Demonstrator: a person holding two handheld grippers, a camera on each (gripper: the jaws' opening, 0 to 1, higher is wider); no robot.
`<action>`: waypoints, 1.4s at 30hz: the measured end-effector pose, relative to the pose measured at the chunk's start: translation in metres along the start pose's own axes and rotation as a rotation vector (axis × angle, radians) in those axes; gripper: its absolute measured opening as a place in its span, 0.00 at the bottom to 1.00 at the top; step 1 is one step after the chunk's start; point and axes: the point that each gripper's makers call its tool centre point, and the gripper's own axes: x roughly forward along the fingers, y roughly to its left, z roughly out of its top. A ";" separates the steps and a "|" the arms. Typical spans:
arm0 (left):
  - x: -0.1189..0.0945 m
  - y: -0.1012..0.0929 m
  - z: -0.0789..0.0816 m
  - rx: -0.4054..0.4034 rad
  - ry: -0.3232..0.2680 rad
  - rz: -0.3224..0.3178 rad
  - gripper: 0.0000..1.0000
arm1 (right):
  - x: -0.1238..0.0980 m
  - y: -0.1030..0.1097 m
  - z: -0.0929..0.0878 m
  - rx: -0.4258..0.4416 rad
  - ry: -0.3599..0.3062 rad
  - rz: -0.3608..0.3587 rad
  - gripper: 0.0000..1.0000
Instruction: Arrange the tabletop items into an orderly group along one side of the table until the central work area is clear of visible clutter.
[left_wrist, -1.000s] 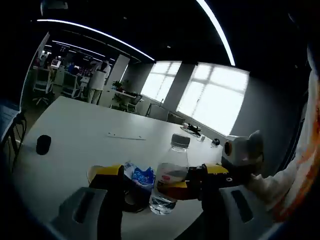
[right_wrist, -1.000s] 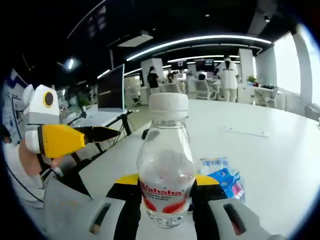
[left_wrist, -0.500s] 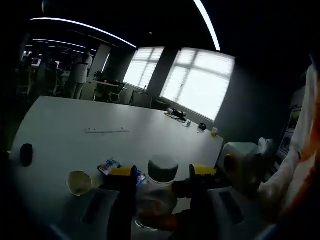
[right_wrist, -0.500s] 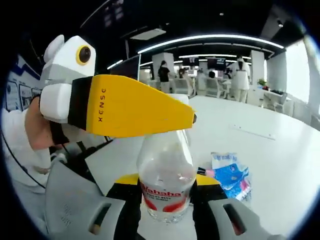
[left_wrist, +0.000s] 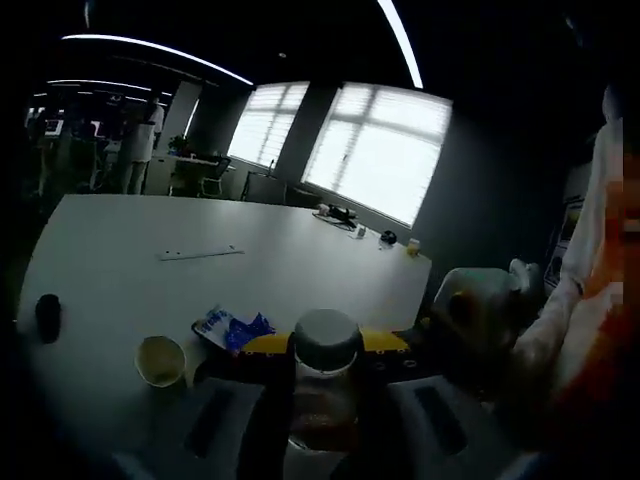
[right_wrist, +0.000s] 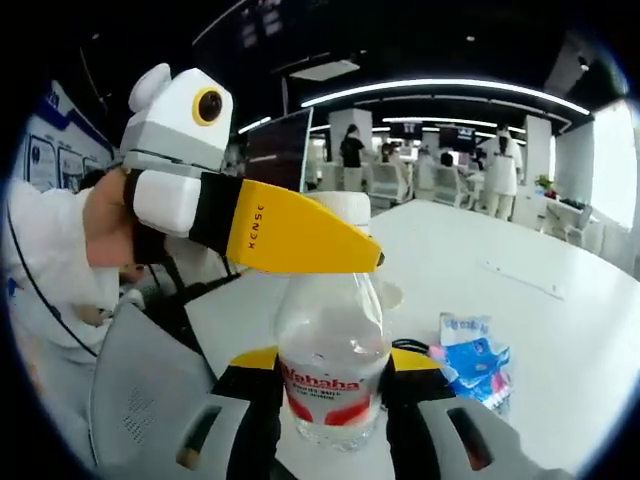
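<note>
1. I'm in an open-plan office: a long white table (left_wrist: 120, 250), rows of desks and office chairs (right_wrist: 395, 180) behind.
2. I see ceiling light strips (right_wrist: 450, 88), big blinded windows (left_wrist: 375, 155), people standing (right_wrist: 352, 160).

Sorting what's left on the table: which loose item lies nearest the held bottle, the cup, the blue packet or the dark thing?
The blue packet, lying just beside the bottle; the cup sits farther out, and the dark thing is at the table's far edge.
</note>
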 end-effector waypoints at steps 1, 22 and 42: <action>-0.001 -0.001 -0.001 0.019 0.011 -0.014 0.20 | 0.000 0.002 0.001 0.003 -0.003 0.014 0.39; -0.028 -0.039 0.010 0.160 0.066 -0.297 0.20 | -0.016 0.048 0.004 -0.156 -0.026 0.567 0.49; -0.030 -0.022 0.034 0.113 -0.070 0.013 0.21 | 0.002 0.030 0.022 -0.045 -0.090 0.338 0.38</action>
